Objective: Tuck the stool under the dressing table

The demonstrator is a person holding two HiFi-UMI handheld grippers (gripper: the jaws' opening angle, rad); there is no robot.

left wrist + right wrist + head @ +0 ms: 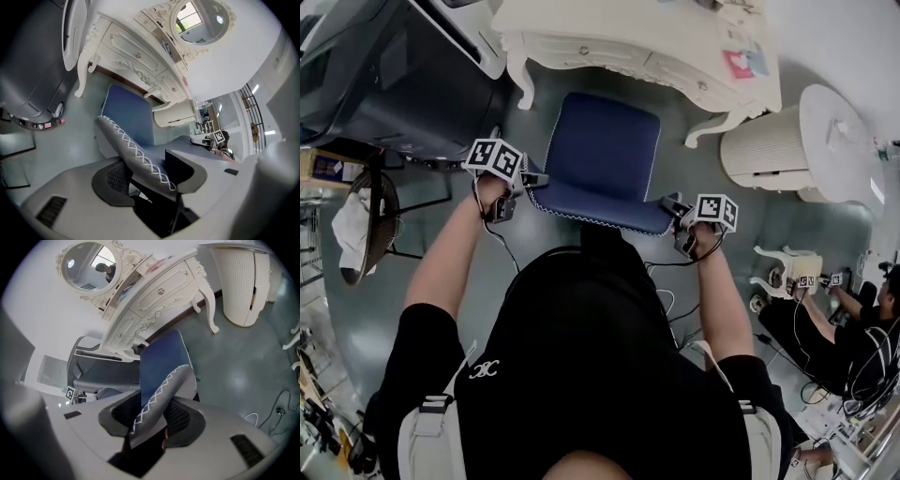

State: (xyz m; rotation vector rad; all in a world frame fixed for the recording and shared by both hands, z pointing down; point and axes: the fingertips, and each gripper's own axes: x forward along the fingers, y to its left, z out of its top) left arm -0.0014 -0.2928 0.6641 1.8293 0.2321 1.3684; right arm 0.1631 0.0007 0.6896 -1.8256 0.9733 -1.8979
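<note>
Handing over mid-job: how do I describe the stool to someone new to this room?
Find the ornate white dressing table at the head view's top. Just in front of it stands the stool, its near edge clamped by the left gripper and right gripper. It alone has a dark blue seat with white stitching; the ribbed cabinet beside it is white.

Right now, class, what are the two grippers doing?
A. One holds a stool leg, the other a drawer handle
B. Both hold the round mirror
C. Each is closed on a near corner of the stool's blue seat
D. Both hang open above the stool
C: the left gripper and the right gripper each pinch the stitched edge of the stool seat at a near corner, with the cushion between their pads.
</note>
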